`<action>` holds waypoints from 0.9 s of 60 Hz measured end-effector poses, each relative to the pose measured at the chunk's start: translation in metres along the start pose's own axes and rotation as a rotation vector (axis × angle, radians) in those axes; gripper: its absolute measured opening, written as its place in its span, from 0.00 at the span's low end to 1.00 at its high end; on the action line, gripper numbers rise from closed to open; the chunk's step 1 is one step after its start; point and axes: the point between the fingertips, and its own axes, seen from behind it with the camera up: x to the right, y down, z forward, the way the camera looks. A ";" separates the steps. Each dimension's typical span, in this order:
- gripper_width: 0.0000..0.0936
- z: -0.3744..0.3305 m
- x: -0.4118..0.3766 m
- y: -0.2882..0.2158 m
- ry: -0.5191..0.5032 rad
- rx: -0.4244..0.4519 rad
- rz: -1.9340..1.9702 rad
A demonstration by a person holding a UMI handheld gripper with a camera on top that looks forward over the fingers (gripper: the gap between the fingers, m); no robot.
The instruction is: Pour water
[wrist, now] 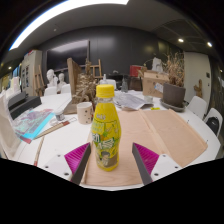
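A yellow drink bottle (106,126) with a yellow cap and a printed label stands upright on a light wooden board (160,135). It is just ahead of my gripper (110,163), in line with the gap between the fingers. A clear gap shows on each side of the bottle, so the fingers, with their magenta pads (146,156), stand open and wide apart. A white cup (85,112) stands beyond the bottle, a little to its left, on the white table.
A white table (58,140) carries the board, a pencil (38,152) and papers (35,122) at the left. More papers (128,99) lie beyond the bottle. Chairs (213,120), a box (156,86) and wooden easels (88,75) stand further back.
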 end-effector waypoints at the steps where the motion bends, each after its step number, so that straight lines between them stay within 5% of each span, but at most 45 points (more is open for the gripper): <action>1: 0.90 0.005 -0.002 -0.002 -0.002 0.010 -0.001; 7: 0.75 0.031 -0.007 -0.004 0.001 0.036 -0.012; 11: 0.52 0.039 -0.011 -0.008 -0.002 0.057 -0.006; 23: 0.32 0.042 -0.007 -0.012 0.047 0.077 -0.008; 36: 0.32 0.040 0.005 -0.035 0.095 0.064 -0.072; 54: 0.32 0.097 0.038 -0.160 0.258 0.136 -0.479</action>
